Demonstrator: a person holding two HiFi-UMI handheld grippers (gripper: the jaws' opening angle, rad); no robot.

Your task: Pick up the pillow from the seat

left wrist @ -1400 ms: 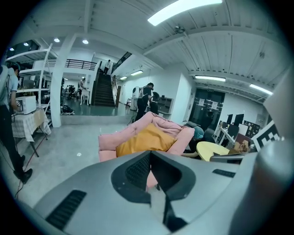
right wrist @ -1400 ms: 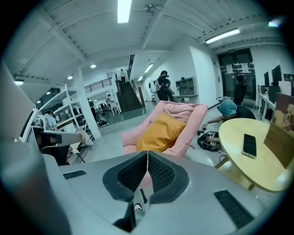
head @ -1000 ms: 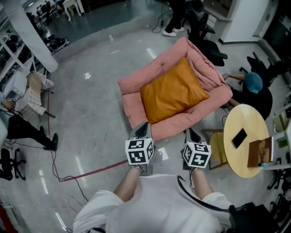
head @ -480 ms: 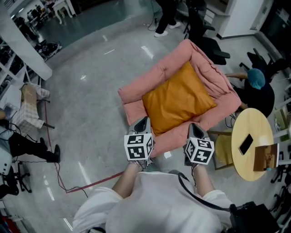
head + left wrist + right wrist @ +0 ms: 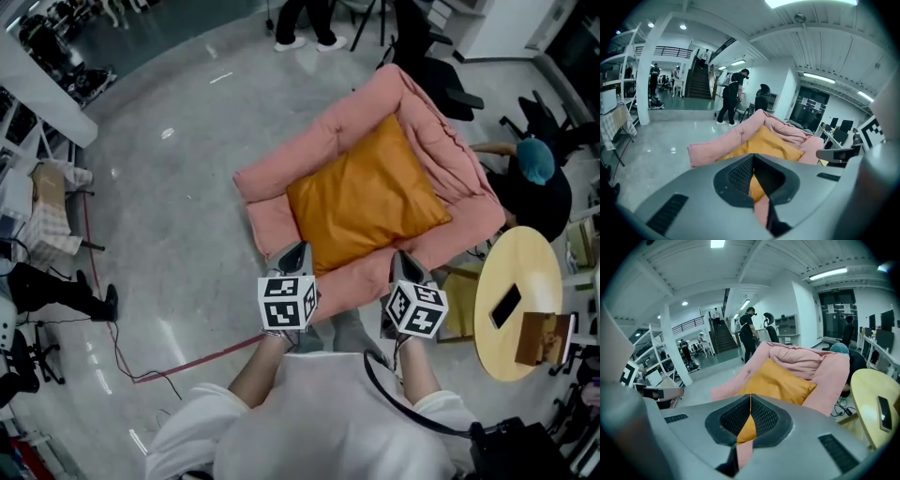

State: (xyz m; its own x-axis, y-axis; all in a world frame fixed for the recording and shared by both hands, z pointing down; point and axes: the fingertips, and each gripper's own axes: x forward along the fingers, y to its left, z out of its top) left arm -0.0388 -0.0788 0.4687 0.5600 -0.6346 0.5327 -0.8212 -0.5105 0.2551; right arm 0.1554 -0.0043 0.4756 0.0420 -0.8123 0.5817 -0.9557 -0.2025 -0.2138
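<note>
An orange pillow (image 5: 366,199) lies flat in a pink cushioned seat (image 5: 272,202) on the floor. My left gripper (image 5: 293,253) hovers over the seat's near front edge, shut and empty. My right gripper (image 5: 403,260) hangs over the same edge further right, also shut with nothing in it. Both stop short of the pillow. The left gripper view has the pillow (image 5: 761,143) and seat (image 5: 717,147) beyond the shut left gripper (image 5: 752,157). Past the shut right gripper (image 5: 750,397), the right gripper view shows the pillow (image 5: 780,383) inside the pink seat (image 5: 825,376).
A round yellow table (image 5: 497,352) with a phone (image 5: 506,305) and a brown box stands at the right. A person in a teal cap (image 5: 536,159) sits by the seat's right side. A red cable (image 5: 187,361) crosses the floor at the left. People stand beyond the seat.
Both grippers have moved forward toward the seat, whose front edge now lies under their tips. Both have stayed shut.
</note>
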